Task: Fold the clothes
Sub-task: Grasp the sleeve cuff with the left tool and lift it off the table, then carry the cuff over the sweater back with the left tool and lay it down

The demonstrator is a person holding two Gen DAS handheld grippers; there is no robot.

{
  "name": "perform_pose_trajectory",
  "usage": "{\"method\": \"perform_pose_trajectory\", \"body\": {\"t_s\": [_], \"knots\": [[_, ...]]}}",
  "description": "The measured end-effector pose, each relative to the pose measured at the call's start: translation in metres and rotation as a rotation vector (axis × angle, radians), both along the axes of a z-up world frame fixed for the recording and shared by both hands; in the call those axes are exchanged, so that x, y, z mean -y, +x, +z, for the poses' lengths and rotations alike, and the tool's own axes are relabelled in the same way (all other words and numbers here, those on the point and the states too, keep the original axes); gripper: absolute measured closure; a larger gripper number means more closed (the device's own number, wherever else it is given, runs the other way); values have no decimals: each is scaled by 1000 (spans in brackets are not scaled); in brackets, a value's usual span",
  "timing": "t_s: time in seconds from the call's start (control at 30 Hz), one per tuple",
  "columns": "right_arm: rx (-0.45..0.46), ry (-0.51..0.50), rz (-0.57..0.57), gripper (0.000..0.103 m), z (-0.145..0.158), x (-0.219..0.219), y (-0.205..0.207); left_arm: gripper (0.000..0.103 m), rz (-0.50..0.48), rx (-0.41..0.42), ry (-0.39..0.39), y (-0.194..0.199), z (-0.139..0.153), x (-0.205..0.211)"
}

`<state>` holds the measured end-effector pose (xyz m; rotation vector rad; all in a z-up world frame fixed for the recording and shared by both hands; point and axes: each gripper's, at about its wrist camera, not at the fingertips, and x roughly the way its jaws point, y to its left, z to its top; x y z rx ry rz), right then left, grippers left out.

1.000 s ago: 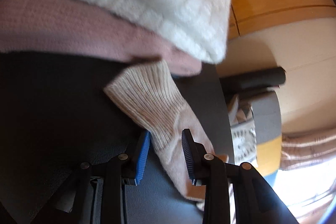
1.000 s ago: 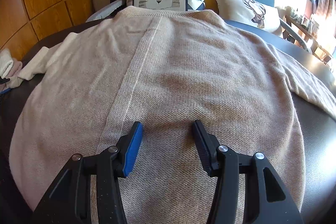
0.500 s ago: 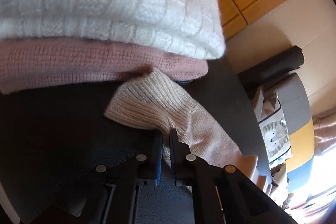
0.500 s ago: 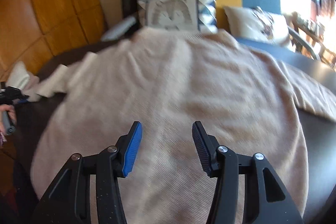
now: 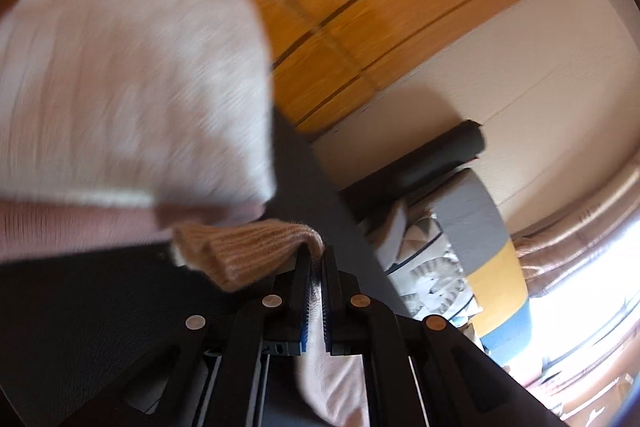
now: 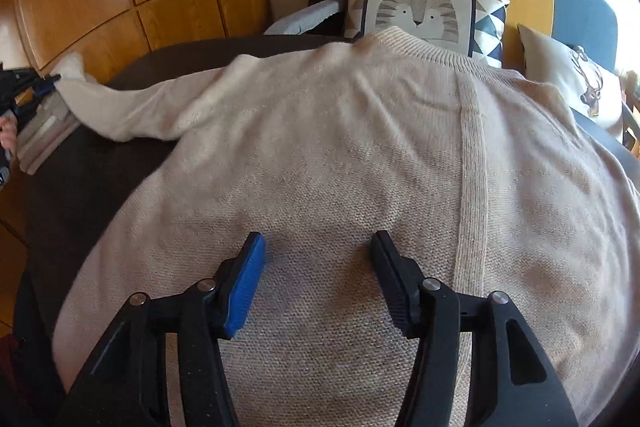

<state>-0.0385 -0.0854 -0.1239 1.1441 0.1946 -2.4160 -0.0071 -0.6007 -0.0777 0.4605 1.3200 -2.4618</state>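
Right wrist view shows the sweater [image 6: 360, 155] still spread unfolded, right hand-held gripper [image 6: 318, 263] spread, left hand-held gripper [image 5: 316, 267] pinching the sleeve cuff [image 5: 248, 243].

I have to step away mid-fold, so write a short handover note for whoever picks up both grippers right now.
Left gripper: shut on the sleeve cuff of the beige sweater, lifted clear of the dark table beside the stack of folded knitwear.
Right gripper: open, jaws have just been opening a little, nothing between them, hovering over the sweater's lower body.
Sweater: spread flat on the table, collar toward the sofa cushions, the held sleeve stretched out to the side.
Done: cuff gripped.
Left: probably bring that sleeve across the body, then the other sleeve and the body folds.
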Motion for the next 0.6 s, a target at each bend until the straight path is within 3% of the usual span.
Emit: {"method": "perform_pose_trajectory", "body": {"t_s": [0.17, 0.37, 0.6], "knots": [[-21, 26, 6, 41, -1, 4, 4, 100, -65, -38, -49, -9, 31, -10], [-8, -27, 7, 41, -2, -3, 2, 100, -133, -101, -84, 10, 72, -22], [-5, -45, 7, 41, -1, -4, 2, 100, -227, -160, -145, -17, 119, -58]]}}
